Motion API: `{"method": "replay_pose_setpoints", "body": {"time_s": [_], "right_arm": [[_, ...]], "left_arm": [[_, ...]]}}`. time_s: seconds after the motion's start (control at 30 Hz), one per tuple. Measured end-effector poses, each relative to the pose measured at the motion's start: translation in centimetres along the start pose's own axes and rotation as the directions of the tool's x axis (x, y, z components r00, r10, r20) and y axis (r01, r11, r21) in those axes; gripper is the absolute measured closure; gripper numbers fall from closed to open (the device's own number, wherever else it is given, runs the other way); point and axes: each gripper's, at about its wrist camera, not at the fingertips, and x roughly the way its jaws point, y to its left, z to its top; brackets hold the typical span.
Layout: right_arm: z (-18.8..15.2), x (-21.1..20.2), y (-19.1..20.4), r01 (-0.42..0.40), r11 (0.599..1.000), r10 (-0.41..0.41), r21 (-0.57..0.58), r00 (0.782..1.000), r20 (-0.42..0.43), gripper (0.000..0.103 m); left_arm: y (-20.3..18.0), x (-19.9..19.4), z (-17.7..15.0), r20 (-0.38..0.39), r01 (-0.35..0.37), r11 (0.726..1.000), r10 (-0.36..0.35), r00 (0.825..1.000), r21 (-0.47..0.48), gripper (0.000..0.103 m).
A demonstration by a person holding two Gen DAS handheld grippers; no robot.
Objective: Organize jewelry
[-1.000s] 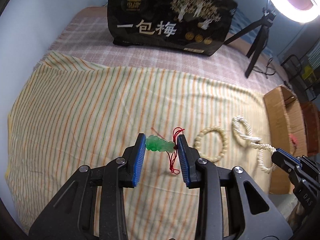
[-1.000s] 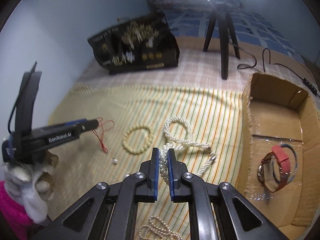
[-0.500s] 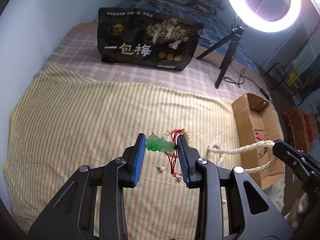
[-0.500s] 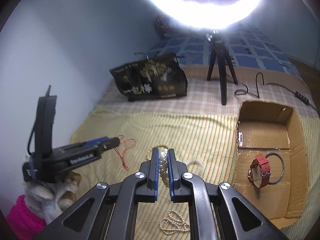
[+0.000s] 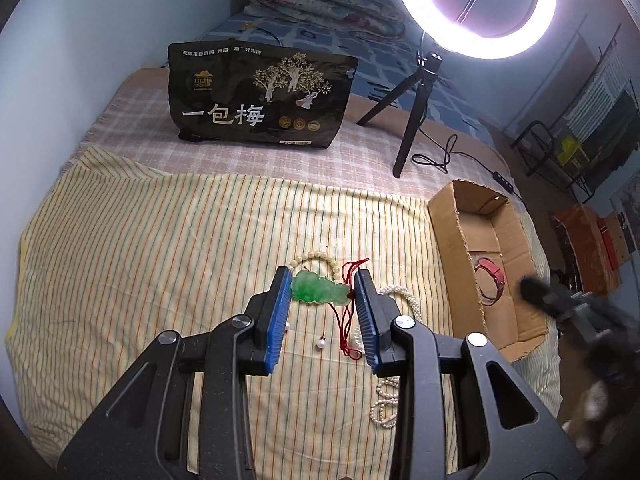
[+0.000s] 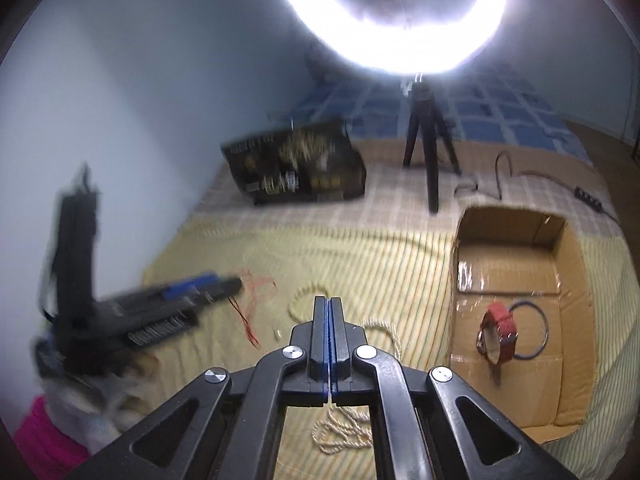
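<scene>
Left wrist: ring light, black bag behind box.

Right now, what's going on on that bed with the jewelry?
A person is sorting jewelry into the cardboard box, working a gripper in each hand. The left gripper holds a green pendant by its ends, its red cord dangling above the striped cloth. The right gripper has its jaws shut with nothing between them; the pearl necklace lies on the cloth below. A red watch is already in the box.
</scene>
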Motion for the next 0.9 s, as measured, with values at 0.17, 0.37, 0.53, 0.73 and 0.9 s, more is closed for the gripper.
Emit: {"method": "replay_pose_setpoints", "body": {"time_s": [0.17, 0.37, 0.53, 0.73, 0.9], "right_arm": [[-2.3, 4.4, -0.1, 0.015, 0.998, -0.024, -0.059, 0.989, -0.144, 0.051], [-4.2, 9.6, 0.2, 0.037, 0.995, -0.061, -0.096, 0.962, -0.267, 0.061], [-5.5, 12.5, 0.2, 0.077, 0.988, -0.117, -0.131, 0.937, -0.328, 0.062], [-6.2, 13.7, -0.4, 0.105, 0.983, -0.152, -0.15, 0.928, -0.341, 0.066], [-6.7, 13.7, 0.0, 0.141, 0.97, -0.2, -0.198, 0.926, -0.32, 0.097]], "left_arm": [[0.9, -0.5, 0.1, 0.017, -0.026, 1.0, 0.026, 1.0, 0.005, 0.071], [2.0, -0.4, 0.3, 0.014, -0.034, 0.999, 0.034, 0.999, -0.009, 0.071], [2.5, -0.3, 0.4, 0.013, -0.033, 0.999, 0.033, 0.999, -0.014, 0.071], [2.8, 0.0, 0.5, 0.007, -0.036, 0.999, 0.036, 0.999, -0.025, 0.071], [2.7, 0.0, 0.5, 0.007, -0.037, 0.999, 0.037, 0.999, -0.025, 0.071]]}}
